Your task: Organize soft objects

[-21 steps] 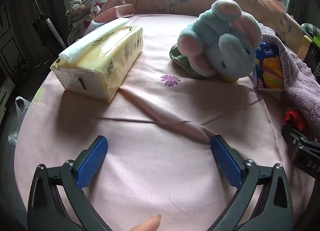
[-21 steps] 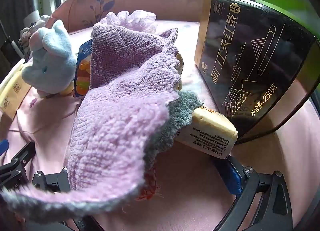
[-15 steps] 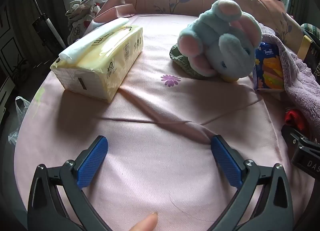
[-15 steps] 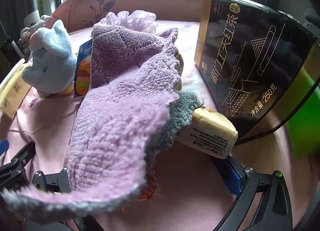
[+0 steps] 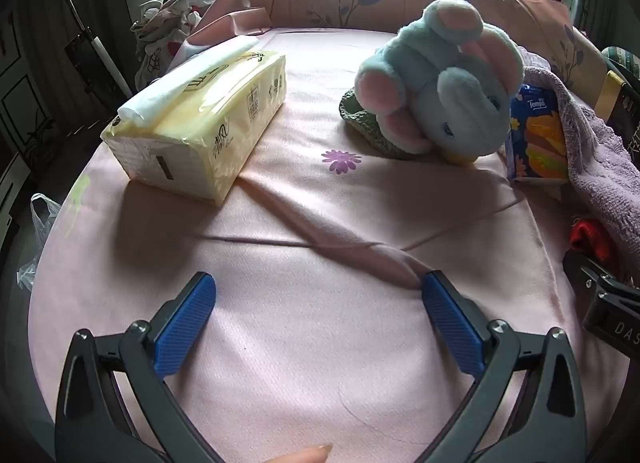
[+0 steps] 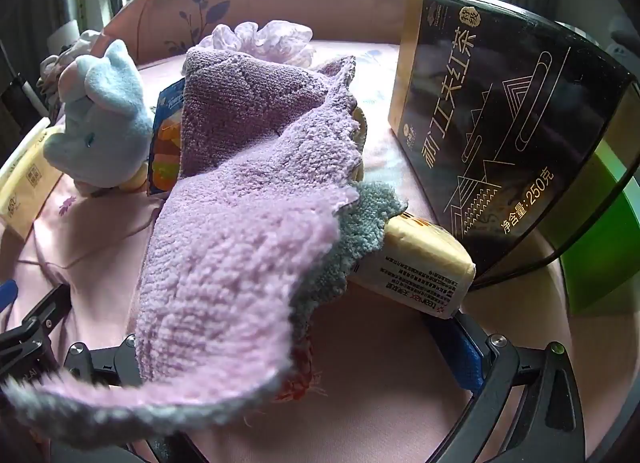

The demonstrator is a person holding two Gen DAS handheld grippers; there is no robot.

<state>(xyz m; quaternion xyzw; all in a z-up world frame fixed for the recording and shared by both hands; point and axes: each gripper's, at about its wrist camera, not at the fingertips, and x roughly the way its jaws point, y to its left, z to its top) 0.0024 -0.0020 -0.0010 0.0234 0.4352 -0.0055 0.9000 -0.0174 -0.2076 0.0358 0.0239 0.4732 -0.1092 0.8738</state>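
In the left wrist view my left gripper [image 5: 316, 303] hovers open over bare pink cloth with nothing between its blue pads [image 5: 188, 319]. Beyond it lie a yellow tissue pack [image 5: 208, 119] and a blue-and-pink plush elephant [image 5: 440, 83], which rests on a green knitted piece [image 5: 356, 123]. In the right wrist view my right gripper [image 6: 300, 315] is open. A lilac towel [image 6: 248, 223] drapes over its left finger and hides it. A grey cloth [image 6: 360, 223] and a red knitted piece [image 6: 296, 375] lie under the towel. A purple scrunchie [image 6: 264, 39] sits at the back.
A tall black tea box [image 6: 500, 123] stands at the right, with a small wrapped tissue packet [image 6: 420, 271] leaning at its foot. A green object [image 6: 592, 243] shows behind the box. A Tempo packet [image 5: 536, 139] stands beside the elephant. A fingertip [image 5: 300, 455] shows at the bottom edge.
A green object has come down into view at the right edge of the right wrist view, behind the tea box. Both grippers and the soft objects have stayed put.
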